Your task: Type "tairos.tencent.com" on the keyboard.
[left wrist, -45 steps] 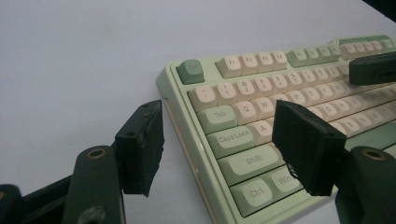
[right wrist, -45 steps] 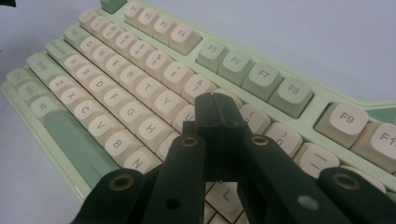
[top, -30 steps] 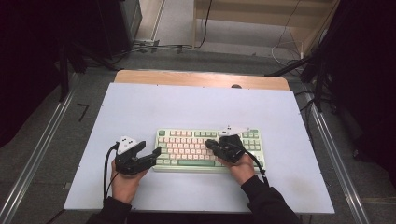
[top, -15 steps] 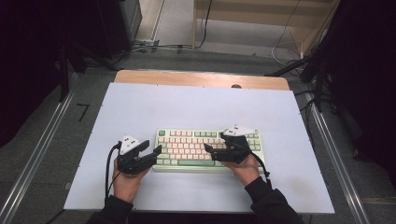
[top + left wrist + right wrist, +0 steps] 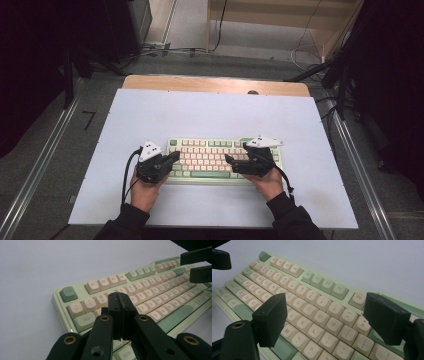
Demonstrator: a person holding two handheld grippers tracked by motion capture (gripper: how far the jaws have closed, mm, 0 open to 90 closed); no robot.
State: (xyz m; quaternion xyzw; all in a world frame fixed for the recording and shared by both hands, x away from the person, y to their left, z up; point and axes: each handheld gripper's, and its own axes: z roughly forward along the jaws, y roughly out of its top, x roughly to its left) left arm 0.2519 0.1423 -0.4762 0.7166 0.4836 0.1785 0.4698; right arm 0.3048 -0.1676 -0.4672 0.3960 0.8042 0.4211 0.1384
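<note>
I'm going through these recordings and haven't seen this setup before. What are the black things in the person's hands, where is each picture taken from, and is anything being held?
A person sits at a white table with a hand-held two-jaw gripper in each hand. The high view looks down from above; each gripper view comes from a camera riding on that gripper, looking along its jaws. On the table lies a green and cream keyboard. The left gripper has just closed its jaws together over the keyboard's left keys, with nothing between them. The right gripper has just opened wide above the keys at the right. Neither holds anything.
</note>
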